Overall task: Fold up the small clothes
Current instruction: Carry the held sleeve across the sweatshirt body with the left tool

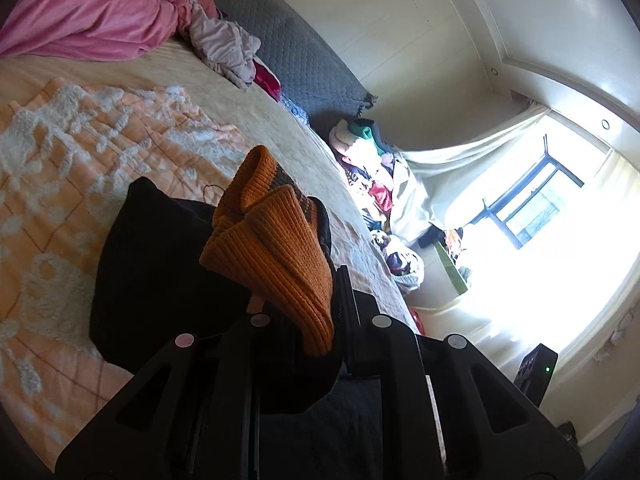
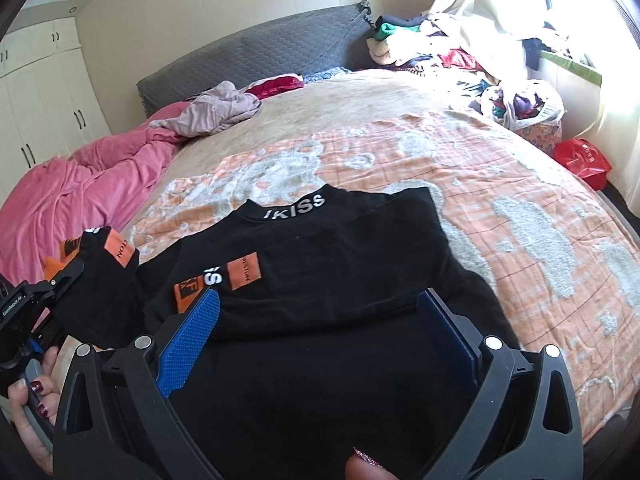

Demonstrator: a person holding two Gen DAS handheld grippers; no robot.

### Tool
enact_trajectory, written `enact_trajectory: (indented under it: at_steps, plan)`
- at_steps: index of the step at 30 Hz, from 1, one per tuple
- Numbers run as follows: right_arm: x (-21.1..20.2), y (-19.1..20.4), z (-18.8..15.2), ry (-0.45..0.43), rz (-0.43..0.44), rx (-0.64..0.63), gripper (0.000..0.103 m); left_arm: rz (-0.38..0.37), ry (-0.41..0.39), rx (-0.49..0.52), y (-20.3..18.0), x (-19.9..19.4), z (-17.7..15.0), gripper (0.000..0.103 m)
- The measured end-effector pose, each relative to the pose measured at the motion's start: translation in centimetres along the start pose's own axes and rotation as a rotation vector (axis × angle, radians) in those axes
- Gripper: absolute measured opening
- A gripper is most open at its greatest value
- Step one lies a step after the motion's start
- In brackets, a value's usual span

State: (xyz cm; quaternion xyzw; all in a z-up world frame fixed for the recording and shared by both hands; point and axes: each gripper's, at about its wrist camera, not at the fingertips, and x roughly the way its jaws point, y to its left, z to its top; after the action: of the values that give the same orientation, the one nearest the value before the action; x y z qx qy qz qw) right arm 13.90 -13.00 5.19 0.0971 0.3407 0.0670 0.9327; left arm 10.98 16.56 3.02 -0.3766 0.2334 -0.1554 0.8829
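Right gripper [image 2: 318, 344], lower centre of the right wrist view: jaws spread wide, blue ribbed pads [image 2: 192, 336] apart, nothing between them, poised over the black shirt [image 2: 320, 264]. Shirt lies flat on the orange-and-white blanket [image 2: 500, 200], mid-frame, collar lettered "IKISS" toward the far side, one sleeve with orange patches folded across the body. Left gripper [image 2: 60, 280], lower left edge of the same view, held by a hand [image 2: 30, 400] with dark red nails; it carries the other sleeve raised off the blanket. Left wrist view, absent from the right one: the left gripper [image 1: 304, 320] in close-up at lower centre, fingers clamped on the sleeve's orange ribbed cuff [image 1: 272, 256], black fabric bunched around and below it. Same view shows the blanket only at the left of the frame, the shirt's collar and lettering hidden. Farther, both views: pink bedding [image 2: 80, 192], a crumpled pale garment [image 2: 216, 114], grey quilted headboard [image 2: 256, 52], a heap of mixed clothes [image 2: 440, 48] at the bed's far corner. Right wrist view alone: white wardrobe doors [image 2: 36, 92] at upper left, red bag [image 2: 584, 160] at right. Left wrist view alone: bright window [image 1: 532, 208] with a drawn curtain, small black device [image 1: 536, 372] with a green light at lower right.
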Motion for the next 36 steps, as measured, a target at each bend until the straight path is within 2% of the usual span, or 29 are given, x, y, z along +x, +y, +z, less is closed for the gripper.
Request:
enact_trajectory:
  at_steps: [13, 27, 30, 34, 36]
  plan:
    - [-0.7, -2.8, 0.1, -0.03, -0.037, 0.084, 0.098, -0.01, 0.134, 0.087, -2.1, 3.7, -2.8, 0.009]
    - [-0.6, -3.9, -0.1, -0.031, -0.052, 0.108, 0.098, 0.002, 0.25, 0.152, -2.9, 6.9, -5.1, 0.01]
    - [-0.3, -4.4, -0.2, -0.023, -0.05, 0.128, 0.098, -0.018, 0.283, 0.162, -3.0, 7.4, -5.5, 0.02]
    - [0.2, -4.9, -0.5, -0.002, -0.038, 0.151, 0.098, -0.035, 0.288, 0.187, -3.8, 7.0, -5.7, 0.043]
    - [0.7, -4.9, -0.8, 0.022, -0.025, 0.156, 0.098, -0.034, 0.276, 0.198, -4.2, 6.5, -5.4, 0.044]
